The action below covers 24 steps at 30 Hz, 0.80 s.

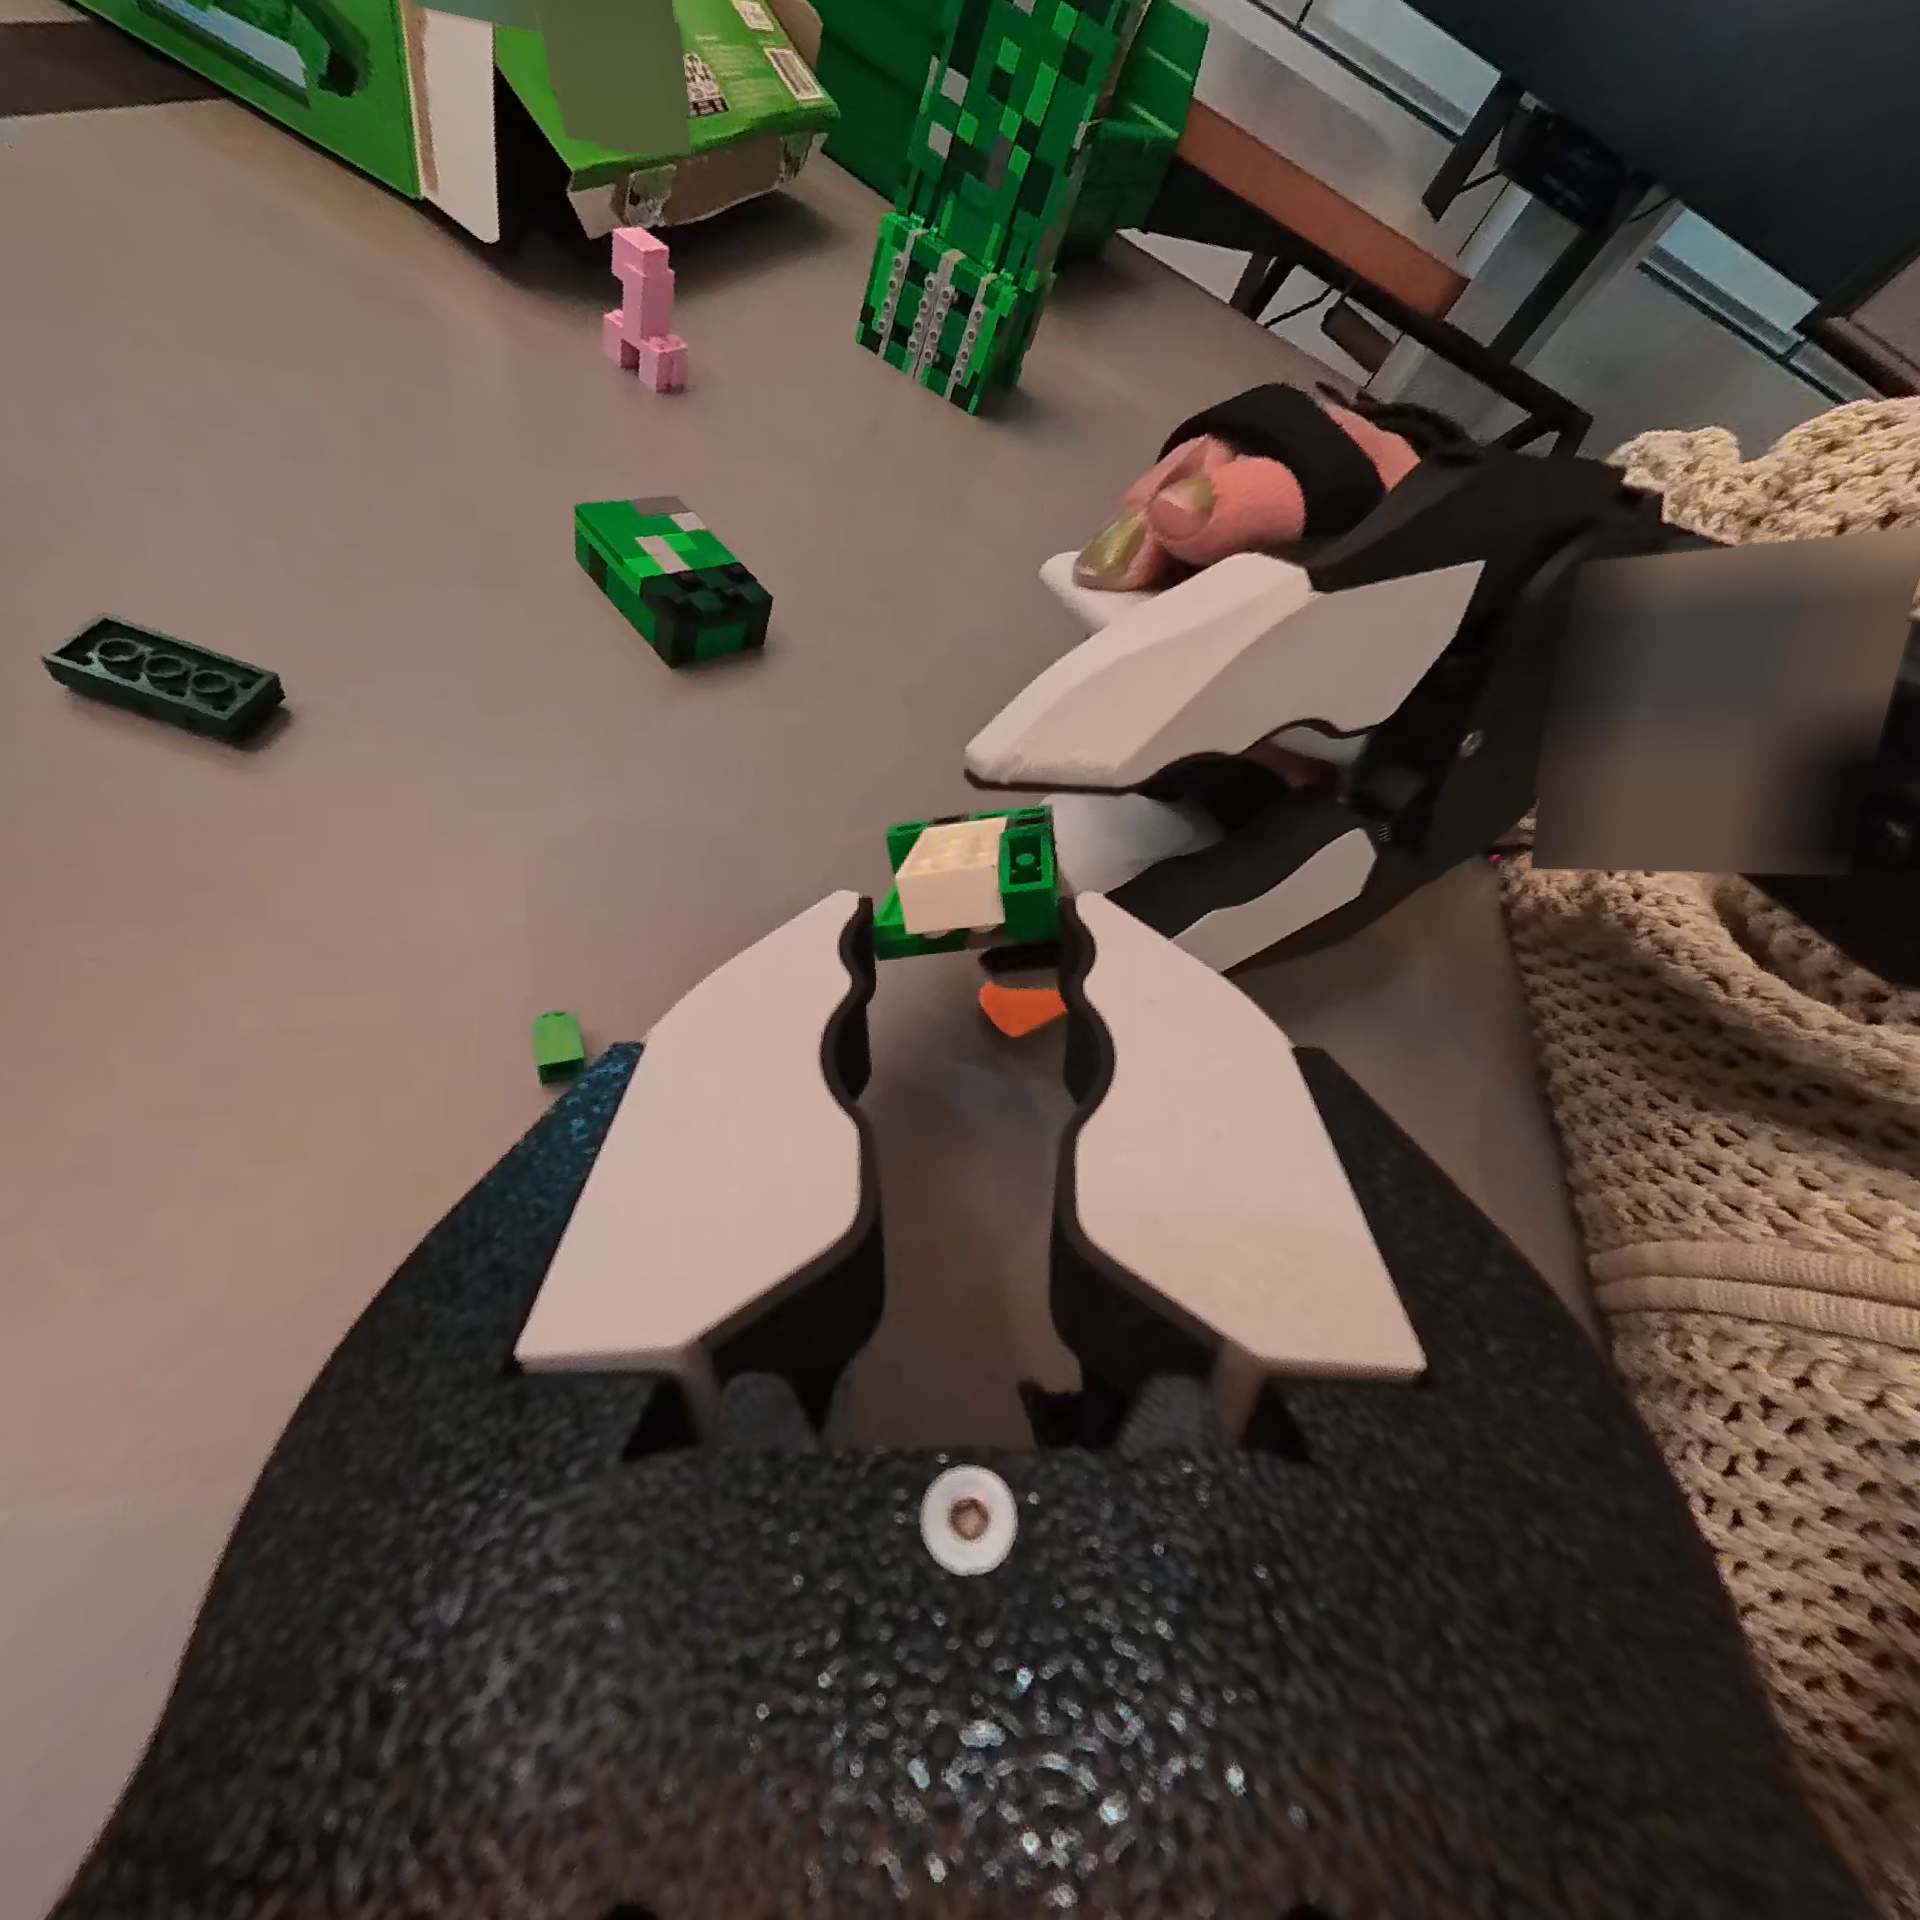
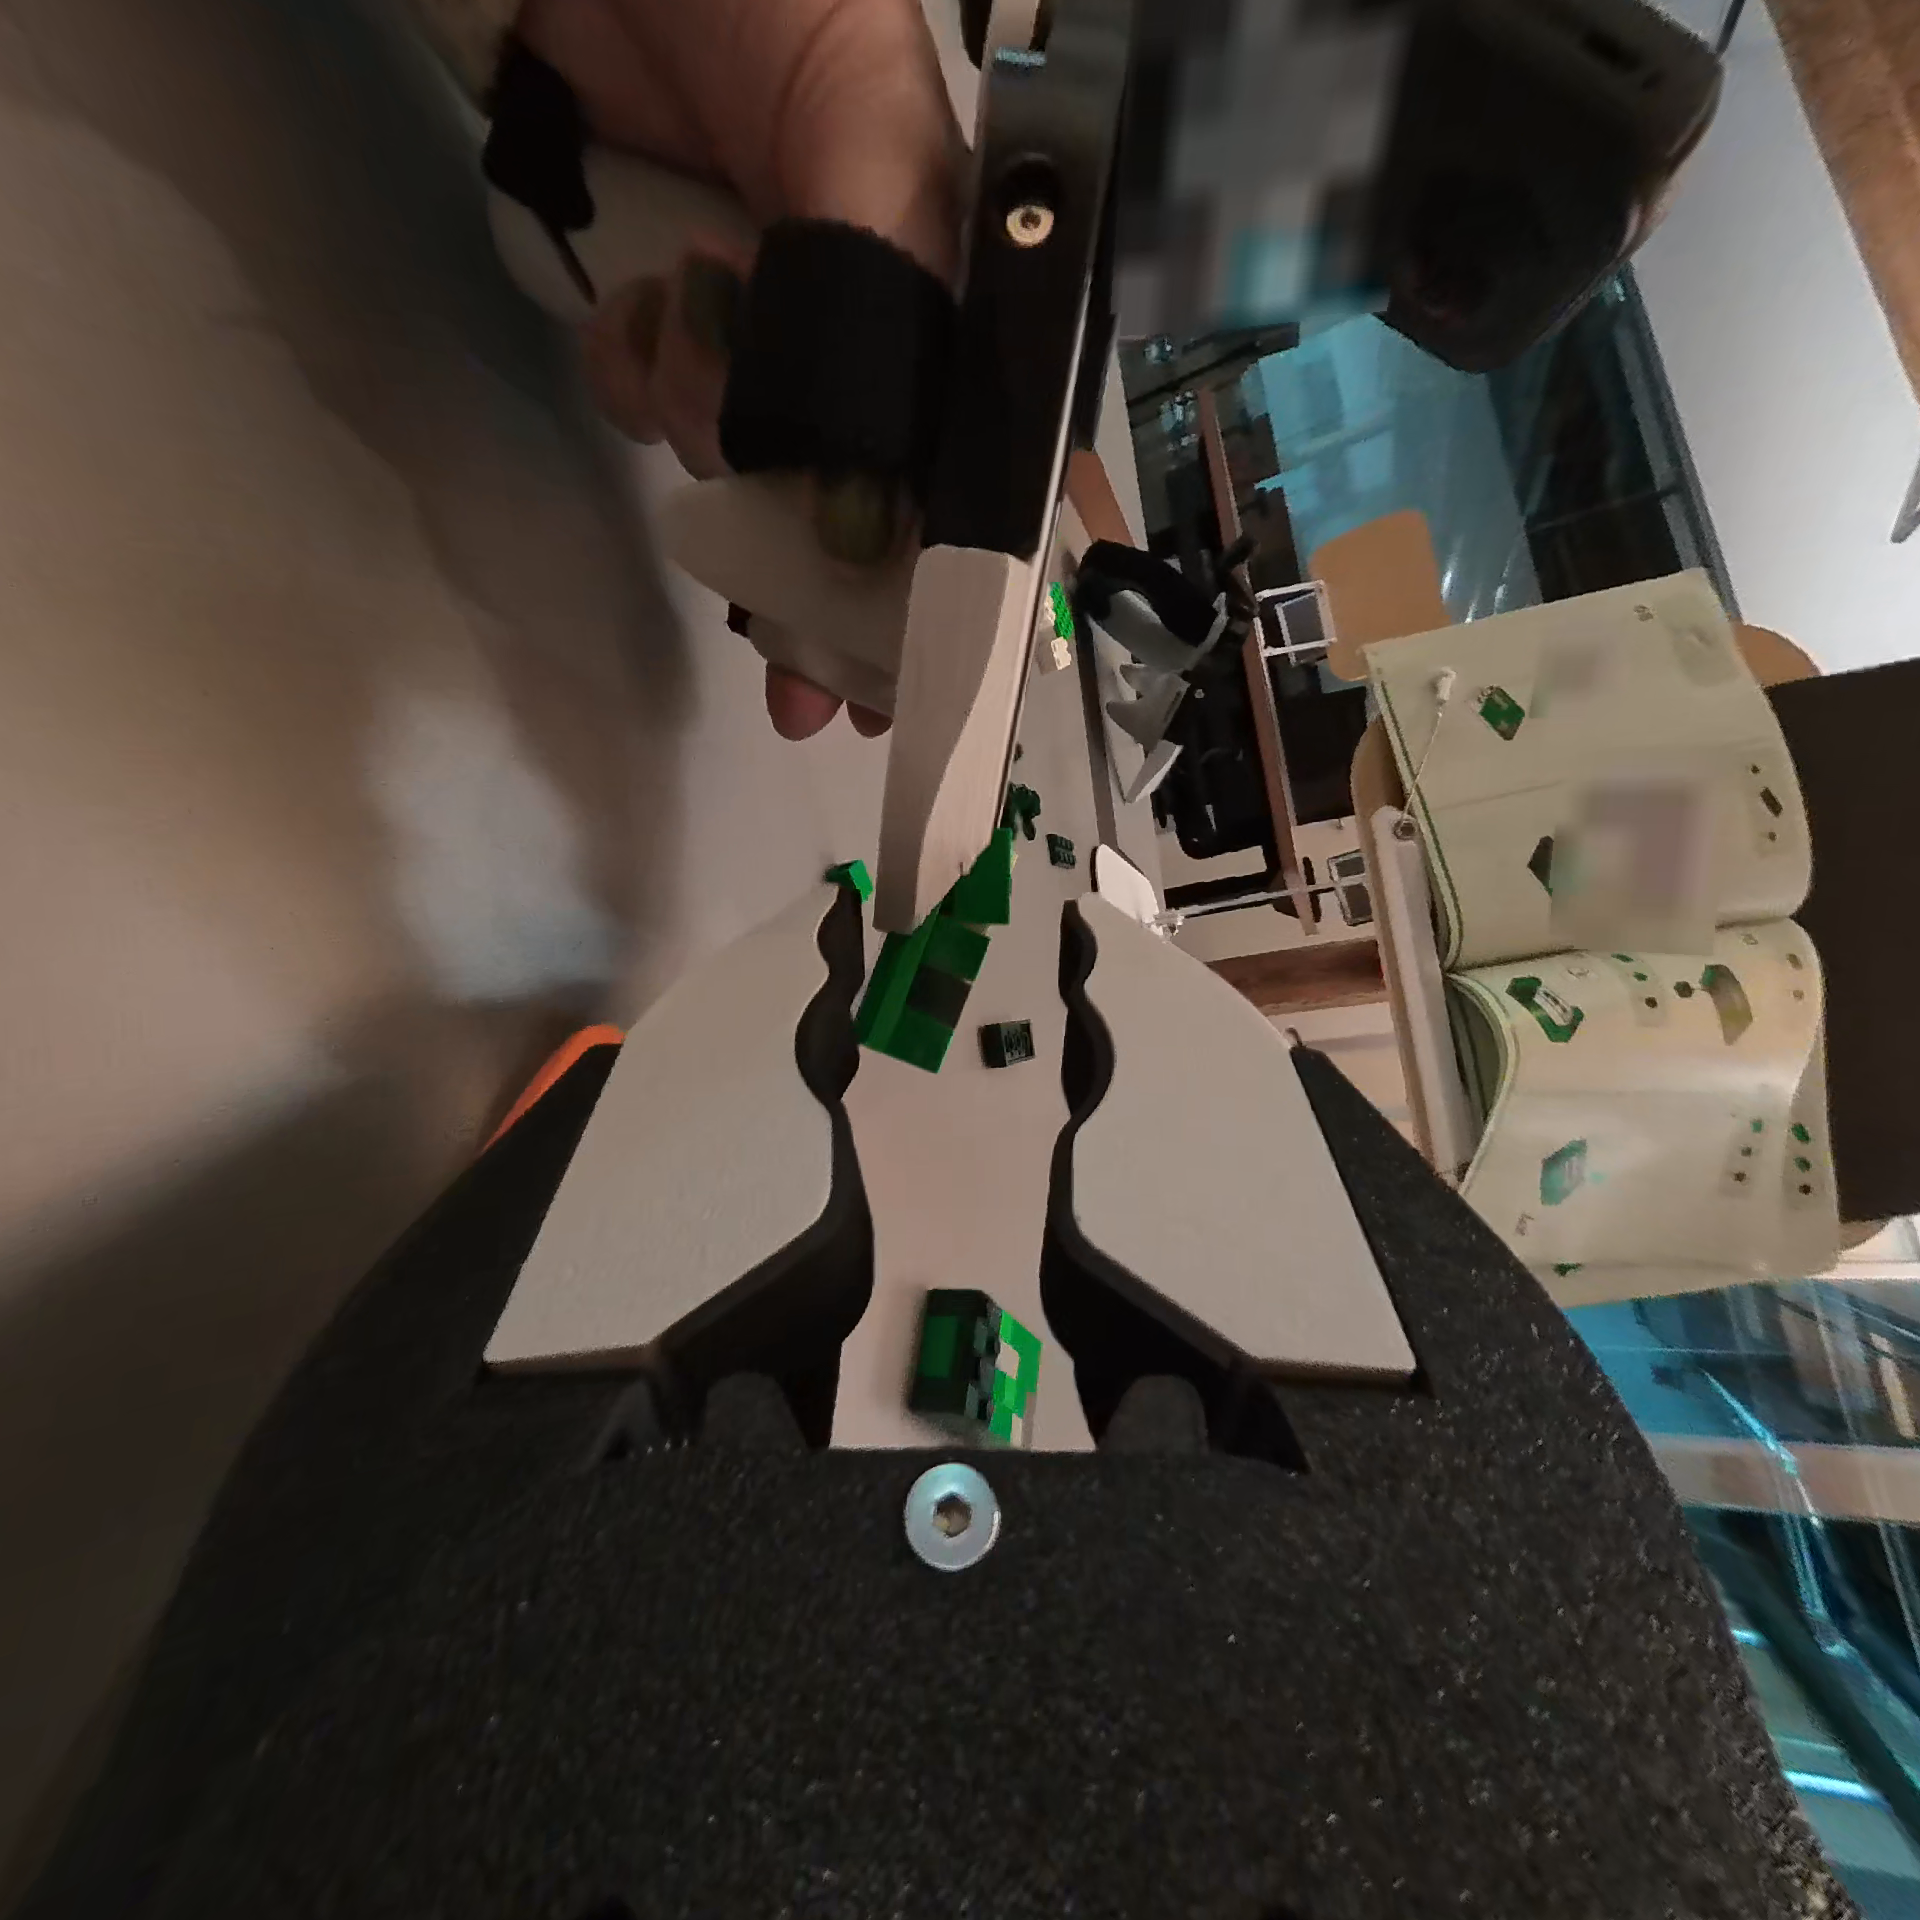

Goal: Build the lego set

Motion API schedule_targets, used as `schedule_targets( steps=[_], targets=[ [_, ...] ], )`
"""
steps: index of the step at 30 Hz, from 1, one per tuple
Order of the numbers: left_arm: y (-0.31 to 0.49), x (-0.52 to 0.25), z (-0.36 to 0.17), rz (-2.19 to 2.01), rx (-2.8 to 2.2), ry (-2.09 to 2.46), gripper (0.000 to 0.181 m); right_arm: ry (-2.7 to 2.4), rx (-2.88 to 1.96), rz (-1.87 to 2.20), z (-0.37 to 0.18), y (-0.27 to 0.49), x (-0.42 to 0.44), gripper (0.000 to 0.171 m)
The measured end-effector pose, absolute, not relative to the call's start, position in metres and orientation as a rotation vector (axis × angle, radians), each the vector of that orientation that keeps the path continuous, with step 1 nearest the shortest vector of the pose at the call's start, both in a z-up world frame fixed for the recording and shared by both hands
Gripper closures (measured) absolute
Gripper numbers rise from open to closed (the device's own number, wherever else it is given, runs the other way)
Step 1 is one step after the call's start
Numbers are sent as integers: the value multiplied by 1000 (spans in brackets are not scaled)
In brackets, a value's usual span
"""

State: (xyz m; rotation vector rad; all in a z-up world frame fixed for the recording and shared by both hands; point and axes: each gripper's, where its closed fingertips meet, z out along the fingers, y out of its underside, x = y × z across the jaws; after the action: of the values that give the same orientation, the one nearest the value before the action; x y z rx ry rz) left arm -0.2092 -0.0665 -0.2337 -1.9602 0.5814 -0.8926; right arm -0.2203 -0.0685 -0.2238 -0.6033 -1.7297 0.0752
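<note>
My left gripper [image 1: 971, 914] is shut on a small green assembly with a white brick on top [image 1: 961, 873], held above the grey table [image 1: 416, 831]. My right gripper [image 1: 1081, 842] comes in from the right with its jaws open around the assembly's far end. In the right wrist view the right gripper [image 2: 961, 914] is open, and the green assembly [image 2: 925, 987] sits between its tips, close to the left finger. A left gripper finger [image 2: 945, 748] comes down onto the assembly from above.
On the table are a tall green creeper figure [image 1: 966, 208], a pink pig [image 1: 644, 312], a green block [image 1: 675, 582], a dark green plate [image 1: 161, 675], a small green brick [image 1: 556, 1044] and an orange piece [image 1: 1023, 1008]. Green boxes [image 1: 312, 83] stand behind. An open instruction booklet [image 2: 1610, 935] stands nearby. Only a small space, under 4 cm, lies between the two pairs of fingers. The green block [image 1: 675, 582] lies around 12 cm away from my left fingertips. It is also in sight in the right wrist view [image 2: 993, 1338].
</note>
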Motion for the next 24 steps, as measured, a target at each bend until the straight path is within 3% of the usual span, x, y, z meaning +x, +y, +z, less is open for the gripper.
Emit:
schedule_targets(
  steps=[6, 24],
  targets=[
    [-65, -211, -232, -906, -1958, 554, 147, -1727, -574, 73, -225, -69, -223, 148],
    [-64, -211, -230, -945, -1939, 528, 147, -1739, -609, 110, -224, -69, -224, 153]
  ],
)
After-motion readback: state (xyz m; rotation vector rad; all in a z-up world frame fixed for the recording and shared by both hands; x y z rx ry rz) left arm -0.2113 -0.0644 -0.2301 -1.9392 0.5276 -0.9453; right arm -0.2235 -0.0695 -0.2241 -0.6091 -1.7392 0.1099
